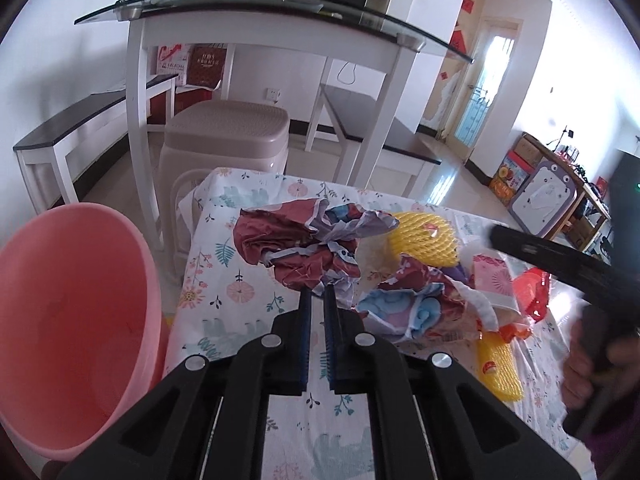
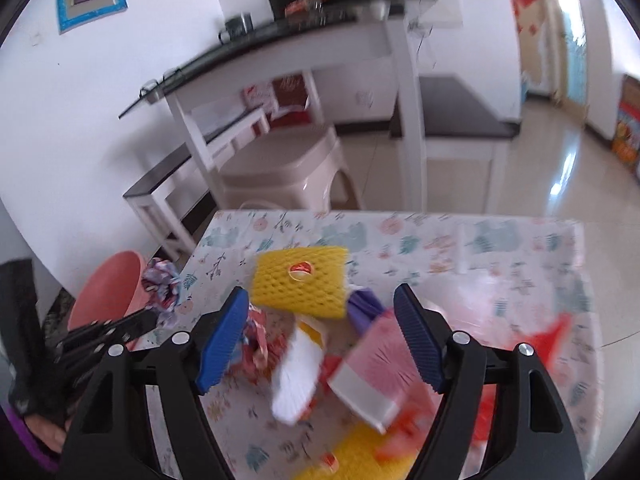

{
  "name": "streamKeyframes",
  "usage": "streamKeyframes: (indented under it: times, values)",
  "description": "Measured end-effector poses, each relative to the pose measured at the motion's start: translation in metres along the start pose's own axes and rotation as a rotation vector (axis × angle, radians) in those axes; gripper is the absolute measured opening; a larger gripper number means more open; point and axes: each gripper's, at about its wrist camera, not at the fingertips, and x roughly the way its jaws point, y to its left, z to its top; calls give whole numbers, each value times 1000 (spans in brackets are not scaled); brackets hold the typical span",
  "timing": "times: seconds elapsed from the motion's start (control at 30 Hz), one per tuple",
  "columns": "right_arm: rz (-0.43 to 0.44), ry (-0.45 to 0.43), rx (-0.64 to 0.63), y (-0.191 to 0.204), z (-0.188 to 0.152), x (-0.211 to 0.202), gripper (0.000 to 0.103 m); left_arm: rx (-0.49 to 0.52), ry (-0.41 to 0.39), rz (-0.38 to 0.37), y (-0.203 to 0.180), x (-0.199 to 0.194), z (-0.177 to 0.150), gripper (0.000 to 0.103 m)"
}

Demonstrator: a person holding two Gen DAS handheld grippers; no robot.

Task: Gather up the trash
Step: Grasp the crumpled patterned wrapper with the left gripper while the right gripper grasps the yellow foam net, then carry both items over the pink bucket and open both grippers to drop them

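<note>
My left gripper (image 1: 316, 294) is shut on a crumpled red, blue and white wrapper (image 1: 300, 244), held just above the floral tablecloth (image 1: 240, 312). A pink bin (image 1: 72, 312) stands to its left, beside the table. My right gripper (image 2: 322, 296) is open and hovers over a pile of trash: a yellow foam net (image 2: 300, 284), a pink packet (image 2: 372, 364), a white wrapper (image 2: 296, 376) and a second crumpled wrapper (image 2: 256, 340). Its pads touch nothing. In the right wrist view the left gripper (image 2: 154, 316) and its wrapper (image 2: 162, 284) are near the bin (image 2: 108, 288).
A red wrapper (image 1: 532, 292) and another yellow foam net (image 1: 500, 368) lie at the pile's right. Behind the table stand a beige plastic stool (image 1: 228, 136), a white glass-topped table (image 1: 256, 40) and dark-topped benches (image 1: 80, 120). A person's hand (image 1: 580, 368) holds the right gripper.
</note>
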Motion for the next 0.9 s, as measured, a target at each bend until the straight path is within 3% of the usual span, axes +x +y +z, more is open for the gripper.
streamKeyframes:
  times: [0.17, 0.27, 0.37, 0.43, 0.5, 0.7, 0.9]
  values:
    - [19, 74, 35, -2, 14, 40, 75, -6, 5, -11, 6, 1, -1, 5]
    - [15, 117, 37, -1, 16, 56, 61, -12, 11, -12, 8, 6, -1, 5]
    - [28, 156, 43, -3, 13, 65, 41, -17, 10, -14, 10, 8, 0, 5]
    - [37, 156, 48, -4, 11, 65, 24, -16, 8, -15, 9, 7, 0, 5]
    - [37, 145, 52, -4, 9, 60, 16, -17, 4, -15, 9, 5, 0, 5]
    - [31, 91, 32, 3, 2, 31, 8, -9, -23, -11, 4, -9, -1, 5]
    - [28, -1, -11, 23, 1, -13, 8, -9, -71, 13, 2, -35, -3, 5]
